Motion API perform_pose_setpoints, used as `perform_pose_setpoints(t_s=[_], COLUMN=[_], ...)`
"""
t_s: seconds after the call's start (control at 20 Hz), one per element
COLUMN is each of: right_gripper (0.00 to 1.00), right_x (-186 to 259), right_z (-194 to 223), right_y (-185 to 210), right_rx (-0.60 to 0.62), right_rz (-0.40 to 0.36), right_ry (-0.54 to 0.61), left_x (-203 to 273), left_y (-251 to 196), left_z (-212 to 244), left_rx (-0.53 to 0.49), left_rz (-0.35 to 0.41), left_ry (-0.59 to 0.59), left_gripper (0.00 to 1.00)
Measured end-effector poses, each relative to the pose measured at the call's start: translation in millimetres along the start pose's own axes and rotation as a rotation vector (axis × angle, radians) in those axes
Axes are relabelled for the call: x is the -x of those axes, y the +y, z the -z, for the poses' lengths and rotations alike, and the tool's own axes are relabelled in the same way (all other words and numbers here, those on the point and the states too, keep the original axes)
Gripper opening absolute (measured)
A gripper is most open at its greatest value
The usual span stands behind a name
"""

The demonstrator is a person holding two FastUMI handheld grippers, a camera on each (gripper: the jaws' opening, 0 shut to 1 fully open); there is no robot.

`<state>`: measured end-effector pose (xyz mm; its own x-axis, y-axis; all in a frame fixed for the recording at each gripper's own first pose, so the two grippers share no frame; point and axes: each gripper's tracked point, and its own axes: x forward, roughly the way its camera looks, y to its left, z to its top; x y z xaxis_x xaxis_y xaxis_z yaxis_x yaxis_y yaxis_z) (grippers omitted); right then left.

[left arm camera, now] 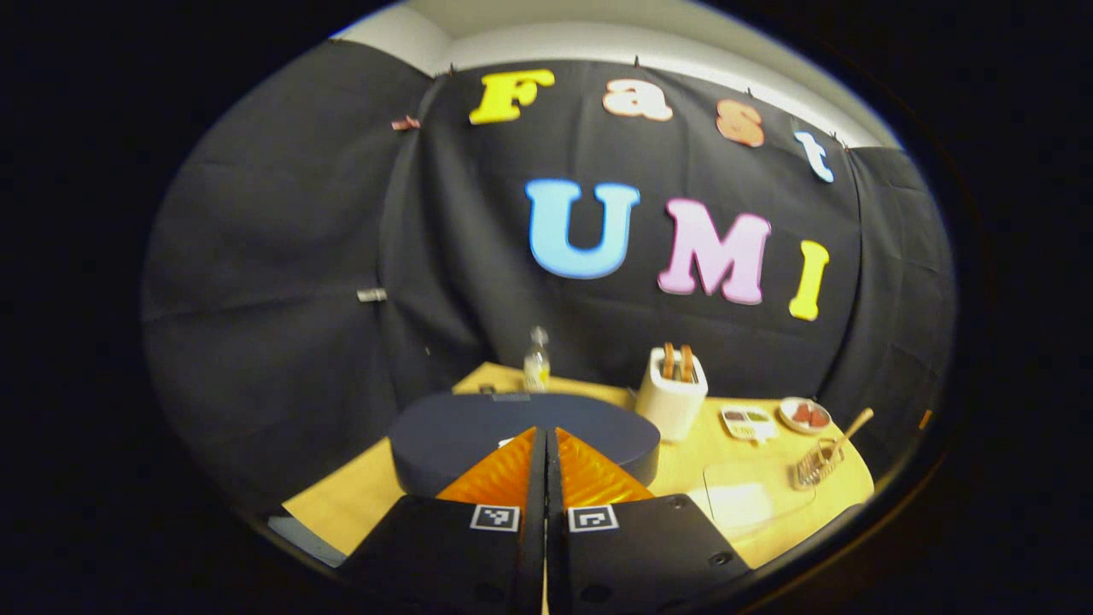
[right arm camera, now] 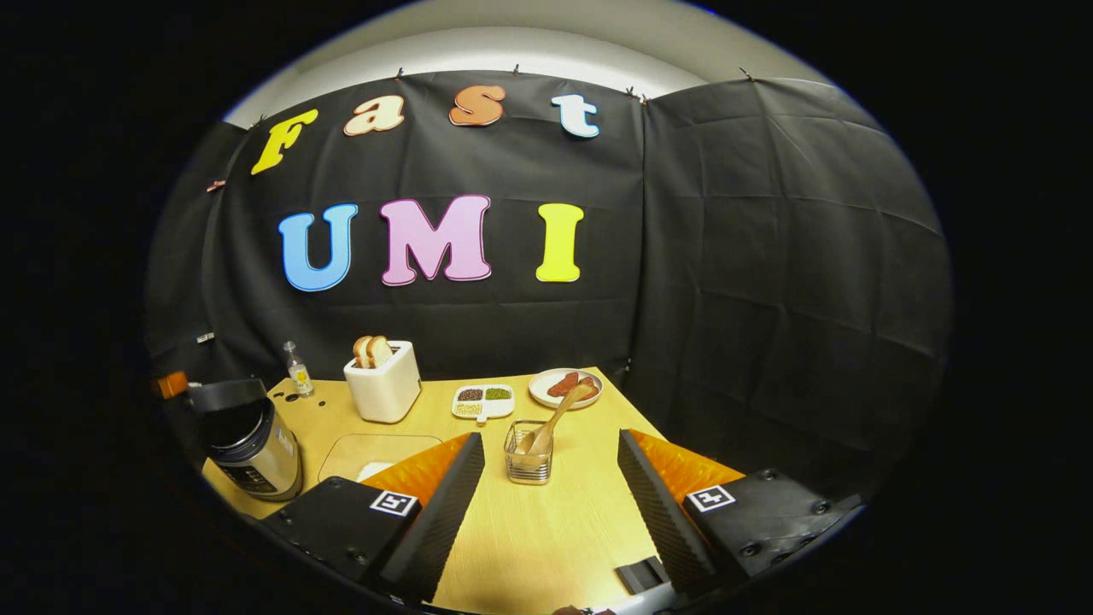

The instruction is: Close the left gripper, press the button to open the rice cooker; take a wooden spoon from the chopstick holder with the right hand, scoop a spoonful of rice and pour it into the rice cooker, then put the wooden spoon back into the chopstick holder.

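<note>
Left gripper [left arm camera: 546, 444]: fingers pressed together, poised above the rice cooker [left arm camera: 521, 431] lid, near its button side.
Right gripper [right arm camera: 551, 478]: fingers spread wide, holding nothing, aimed at the chopstick holder [right arm camera: 528, 453].
Rice cooker: near the desk's [right arm camera: 546, 530] left edge, lid shut; judged heavy, stable under a press.
Wooden spoon [right arm camera: 555, 418]: stands tilted in the holder, mid-desk; judged light, stiff; grip the upper handle.
Holder: wire, likely light; may tip on withdrawal.
Surroundings: toaster [right arm camera: 384, 384], divided dish [right arm camera: 483, 400], plate [right arm camera: 564, 387] along the far edge; bottle [right arm camera: 297, 369] at the far-left corner.
</note>
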<state>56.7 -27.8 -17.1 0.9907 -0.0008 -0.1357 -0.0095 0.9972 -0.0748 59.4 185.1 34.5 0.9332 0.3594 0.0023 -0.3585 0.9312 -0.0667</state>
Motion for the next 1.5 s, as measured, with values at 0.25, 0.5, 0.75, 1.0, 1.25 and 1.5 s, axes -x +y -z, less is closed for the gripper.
perform_pose_setpoints(t_s=[0.25,0.5,0.75,1.0,1.25,1.5], right_gripper=[0.98,0.98,0.98,0.99,0.99,0.97], right_x=[-53.5,-110.1,-164.1,-215.0,-259.1,-291.0], right_z=[2.4,15.1,37.5,58.3,88.2,111.5], right_y=[-8.9,-16.2,-24.0,-27.0,-20.5,-14.9], right_rx=[-0.042,-0.087,-0.143,-0.215,-0.269,-0.323], right_rz=[-0.044,-0.074,-0.083,-0.082,-0.096,-0.1], right_ry=[0.036,0.088,0.163,0.227,0.305,0.354], left_x=[11.7,30.8,52.7,77.2,96.7,112.8], left_y=[-9.7,-32.9,-58.2,-72.5,-82.6,-96.7], left_z=[-31.4,-16.2,8.3,43.0,67.7,92.8], left_rx=[-0.012,0.012,-0.012,-0.026,0.008,0.032], left_rz=[-0.076,-0.114,-0.155,-0.224,-0.305,-0.356], left_ry=[-0.066,-0.028,0.04,0.133,0.196,0.256], left_gripper=[0.12,0.73,0.95,0.95,0.95,0.96])
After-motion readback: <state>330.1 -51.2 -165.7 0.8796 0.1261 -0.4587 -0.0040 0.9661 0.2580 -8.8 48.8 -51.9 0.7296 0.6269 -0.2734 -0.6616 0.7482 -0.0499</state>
